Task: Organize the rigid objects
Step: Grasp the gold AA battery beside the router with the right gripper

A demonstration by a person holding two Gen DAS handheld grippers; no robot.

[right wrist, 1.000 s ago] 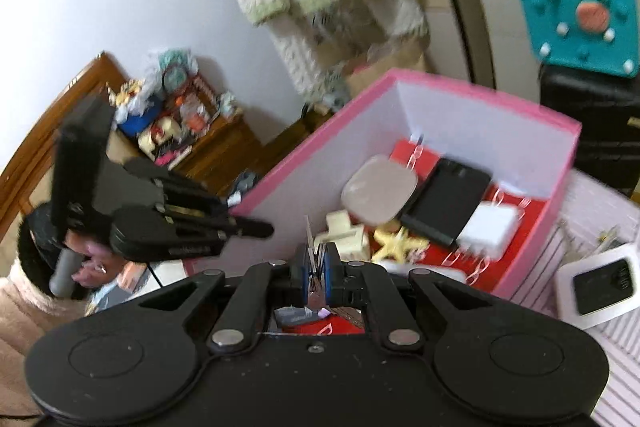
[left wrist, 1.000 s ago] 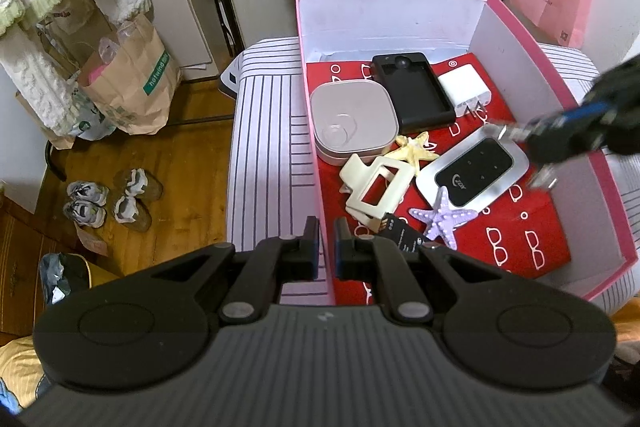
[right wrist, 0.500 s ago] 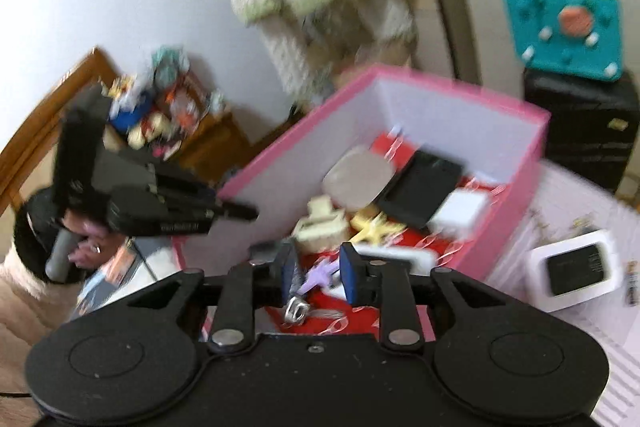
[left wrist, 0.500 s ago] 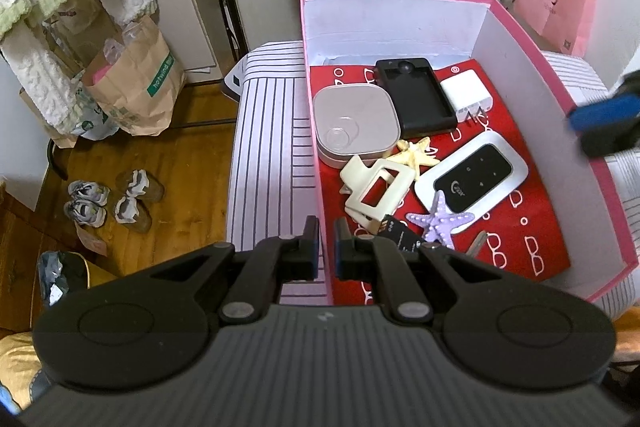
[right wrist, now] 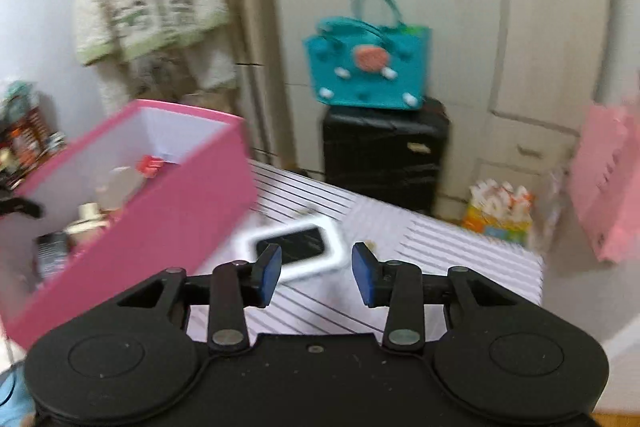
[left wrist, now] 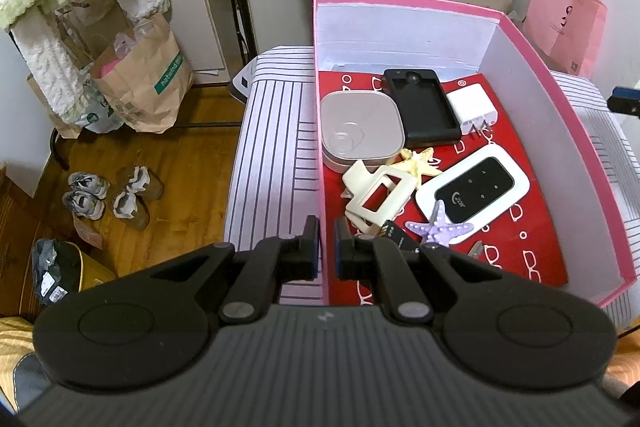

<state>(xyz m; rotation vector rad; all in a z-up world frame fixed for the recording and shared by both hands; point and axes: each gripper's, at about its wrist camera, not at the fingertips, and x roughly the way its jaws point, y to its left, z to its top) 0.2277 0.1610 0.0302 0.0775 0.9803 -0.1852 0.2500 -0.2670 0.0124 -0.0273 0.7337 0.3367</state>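
Left wrist view is showing the left tongs (left wrist: pixel 327 251) clamped on the near left wall of the pink box (left wrist: pixel 560 99), one finger outside and one inside. Just beyond them inside the box, a cream hair claw (left wrist: pixel 378 193) is lying beside a purple starfish (left wrist: pixel 440 229), with a yellow starfish (left wrist: pixel 420 161) peeking out behind the claw. A white pocket router (left wrist: pixel 474 189) is sitting to the right of these on the red lining. Farther back, a beige rounded case (left wrist: pixel 360 131), a black phone case (left wrist: pixel 424 105) and a white charger (left wrist: pixel 472 105) are lined up from left to right. The box is resting on a striped desk (left wrist: pixel 272 131).

Right wrist view, which is blurred, is showing the right tongs (right wrist: pixel 317 277) standing apart with nothing between them; the jaws have just been opening. They are hovering over the striped desk to the right of the pink box. Just beyond their fingertips, a second white device with a dark screen (right wrist: pixel 294 249) is lying on the desk outside the box, near its right wall. A teal felt bag (right wrist: pixel 366 67) is sitting on a black suitcase (right wrist: pixel 384 155) behind the desk.
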